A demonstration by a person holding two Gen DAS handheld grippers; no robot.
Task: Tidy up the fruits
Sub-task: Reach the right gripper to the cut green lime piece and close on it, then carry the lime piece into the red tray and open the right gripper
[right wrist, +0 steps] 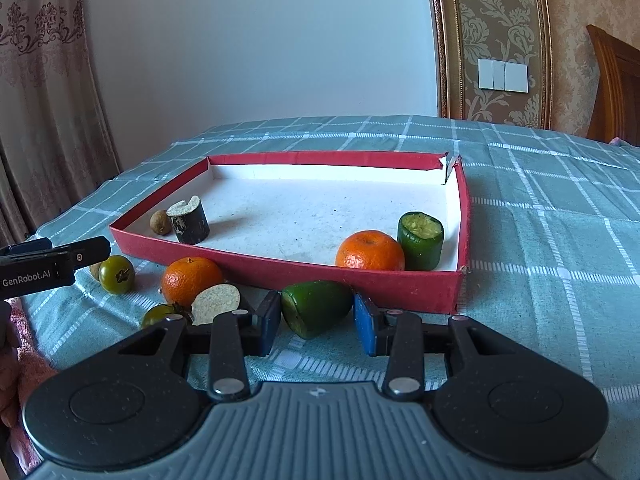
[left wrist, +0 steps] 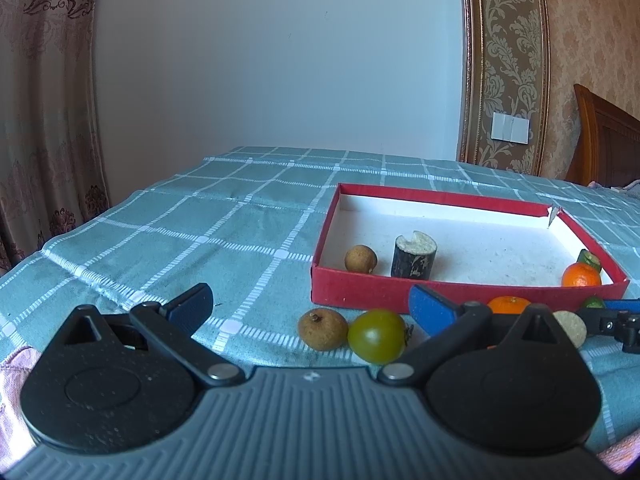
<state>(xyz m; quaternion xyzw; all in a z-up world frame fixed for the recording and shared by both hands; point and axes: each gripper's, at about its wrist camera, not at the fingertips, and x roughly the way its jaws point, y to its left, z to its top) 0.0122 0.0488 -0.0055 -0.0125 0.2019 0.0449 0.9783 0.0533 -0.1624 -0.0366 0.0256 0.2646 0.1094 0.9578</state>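
Right tongs (right wrist: 316, 322) straddle a green fruit piece (right wrist: 314, 312) without pinching — red tray (right wrist: 372, 280) at twelve o'clock; left tongs (left wrist: 310, 304) spread wide — longan (left wrist: 322, 329), green tomato (left wrist: 377, 335) between.

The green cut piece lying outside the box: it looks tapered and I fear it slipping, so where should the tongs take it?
Grip the green piece across its broad middle, coming from the near side as the right tongs already straddle it. It lies on its side, cut face forward-left; the tapered end would squirt out.
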